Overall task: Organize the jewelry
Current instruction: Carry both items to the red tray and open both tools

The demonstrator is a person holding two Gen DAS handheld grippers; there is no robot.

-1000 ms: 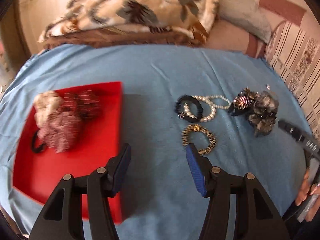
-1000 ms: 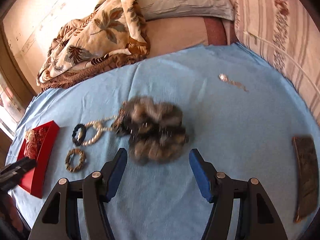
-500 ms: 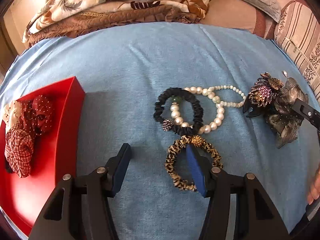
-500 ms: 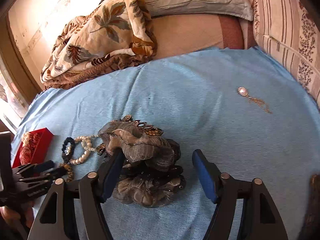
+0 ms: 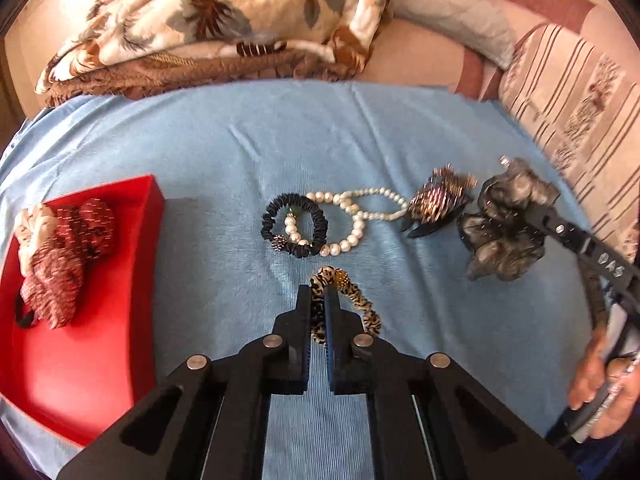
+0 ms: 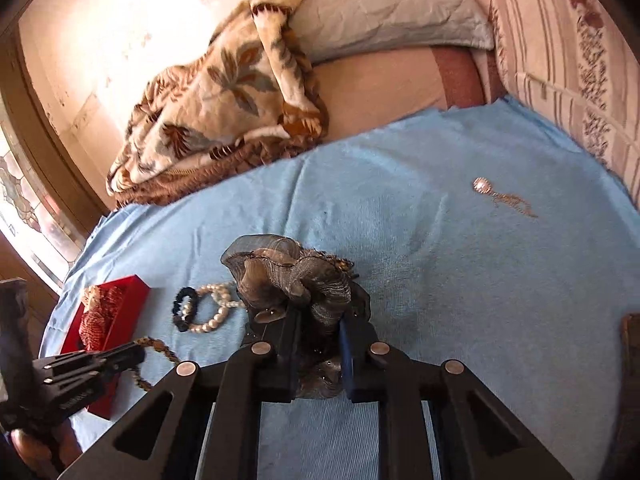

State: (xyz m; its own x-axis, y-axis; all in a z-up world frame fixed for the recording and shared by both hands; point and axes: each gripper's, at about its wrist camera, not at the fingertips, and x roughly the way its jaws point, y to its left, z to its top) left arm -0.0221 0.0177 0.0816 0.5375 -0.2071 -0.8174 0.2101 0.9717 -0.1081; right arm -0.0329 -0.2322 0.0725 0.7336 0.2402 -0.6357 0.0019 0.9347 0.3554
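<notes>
My left gripper (image 5: 318,300) is shut on a leopard-print band (image 5: 360,304), pinching its near side on the blue cloth. A black scrunchie (image 5: 294,224), a pearl bracelet (image 5: 356,232) and a beaded hair claw (image 5: 436,204) lie just beyond it. In the right wrist view my right gripper (image 6: 318,320) is closing, and its jaws squeeze a grey gauze scrunchie (image 6: 288,268) that bulges up between them. The red tray (image 5: 156,200) at the left holds several fabric scrunchies (image 5: 60,248).
A thin pendant necklace (image 6: 500,196) lies alone at the far right of the cloth. A folded leaf-print blanket (image 6: 224,96) and a pillow (image 6: 384,12) border the back. A brown object (image 6: 630,344) shows at the right edge. A hand (image 5: 600,384) holds the right gripper.
Both grippers went from wide open to closed. The left closed on the leopard-print band; the right closed around the grey scrunchie.
</notes>
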